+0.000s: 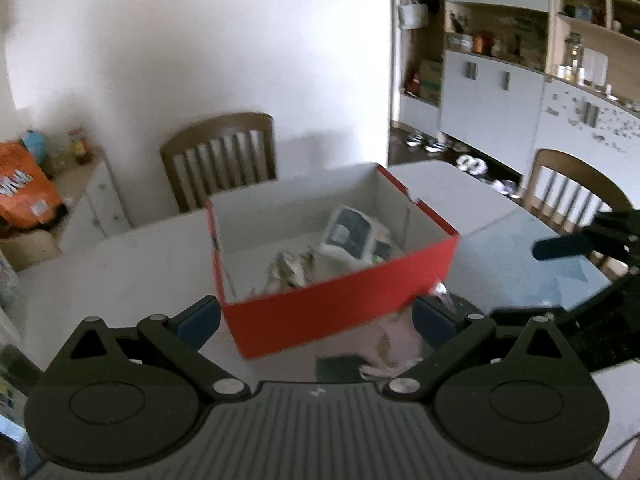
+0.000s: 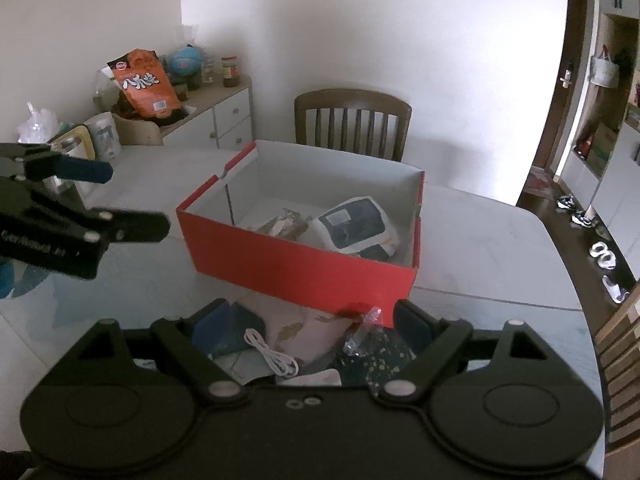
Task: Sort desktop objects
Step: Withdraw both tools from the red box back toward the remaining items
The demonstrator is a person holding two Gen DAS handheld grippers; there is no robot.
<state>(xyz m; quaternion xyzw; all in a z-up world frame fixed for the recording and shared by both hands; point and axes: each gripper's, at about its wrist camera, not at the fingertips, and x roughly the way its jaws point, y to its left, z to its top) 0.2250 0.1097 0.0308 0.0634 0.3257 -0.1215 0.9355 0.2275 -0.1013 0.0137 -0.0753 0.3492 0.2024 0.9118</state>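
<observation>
Left tool (image 1: pixel 316 318) held spread, nothing gripped; right tool (image 2: pixel 310 326) likewise spread. White cable (image 2: pixel 272 354) and dark speckled packet (image 2: pixel 372 354) seen on bench (image 2: pixel 500 248) between right tool's fingers (untouched). Red box (image 2: pixel 304 270) just beyond, open-topped, long axis running left-right; white pack (image 2: pixel 356 226) and crumpled wrapper (image 2: pixel 286 224) contained inside. Chair (image 2: pixel 352 122) behind bench.

The left gripper (image 1: pixel 316 322) is held level with its jaws spread wide and nothing between its blue pads (image 1: pixel 199 322). The right gripper (image 2: pixel 310 326) is likewise spread wide. In the right wrist view, the left one enters from nine o'clock, fingers apparently apart.
</observation>
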